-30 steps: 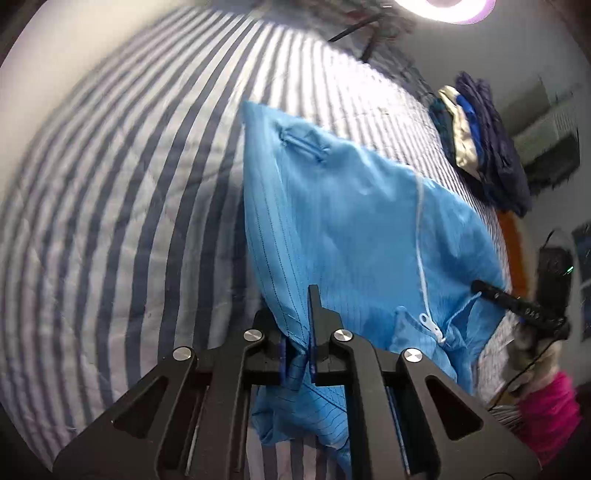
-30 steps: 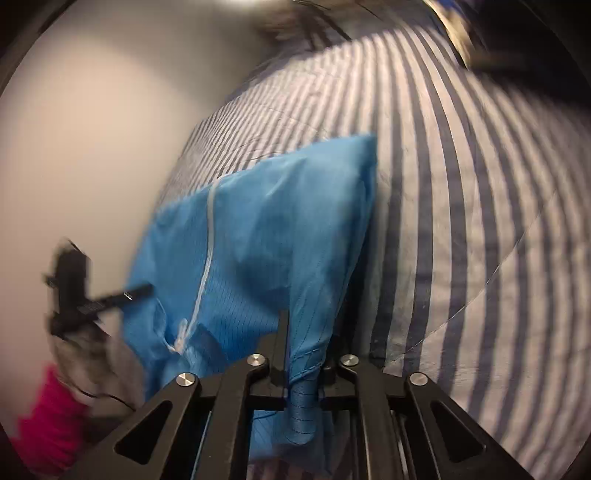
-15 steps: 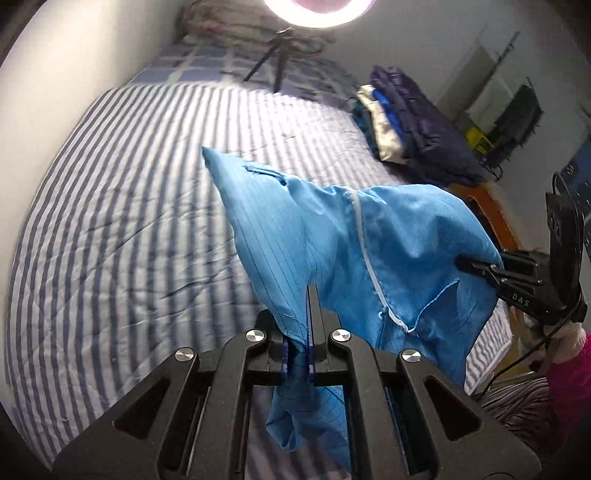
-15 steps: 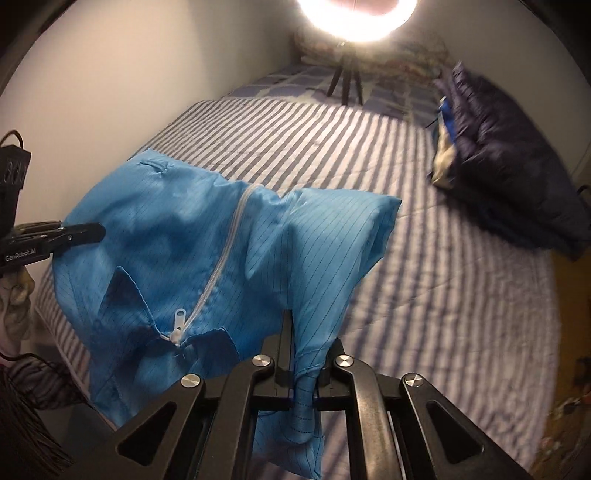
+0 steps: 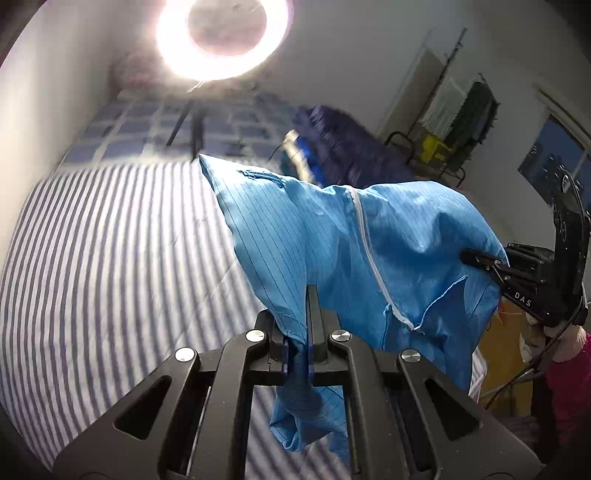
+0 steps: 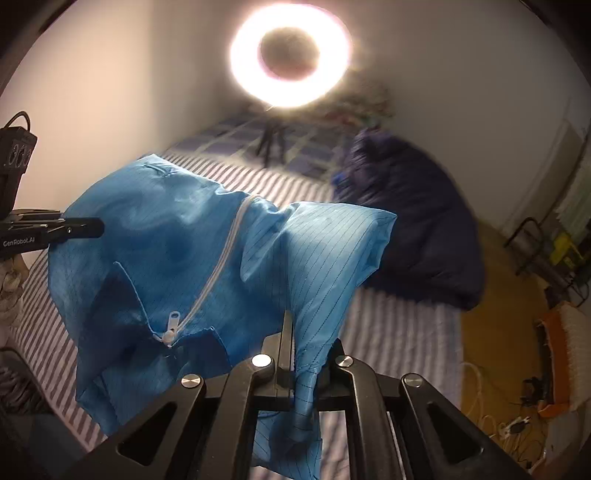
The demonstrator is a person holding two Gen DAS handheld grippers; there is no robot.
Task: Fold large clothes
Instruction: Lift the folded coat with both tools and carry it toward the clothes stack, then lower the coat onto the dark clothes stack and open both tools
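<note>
A bright blue zip-front garment (image 5: 332,236) with thin dark pinstripes hangs in the air above the striped bed (image 5: 110,258), stretched between both grippers. My left gripper (image 5: 301,332) is shut on one edge of the cloth, and a bunch of it dangles below the fingers. My right gripper (image 6: 299,354) is shut on the other edge, cloth bunched under it too. The white zipper (image 6: 218,266) runs down the middle of the garment (image 6: 166,240). In the left wrist view the right gripper (image 5: 480,258) pinches the cloth at the right; the left gripper (image 6: 85,229) shows at the left in the right wrist view.
A ring light (image 5: 221,33) on a tripod (image 5: 192,125) stands at the bed's far end. A pile of dark navy clothes (image 6: 413,221) lies on the bed's right side. A drying rack (image 5: 465,122) and clutter stand by the right wall. A pink sleeve (image 5: 569,387) shows at the right.
Both grippers have risen and tilted up, lifting the blue garment off the bed. The far wall, ring light and room now fill the upper view.
</note>
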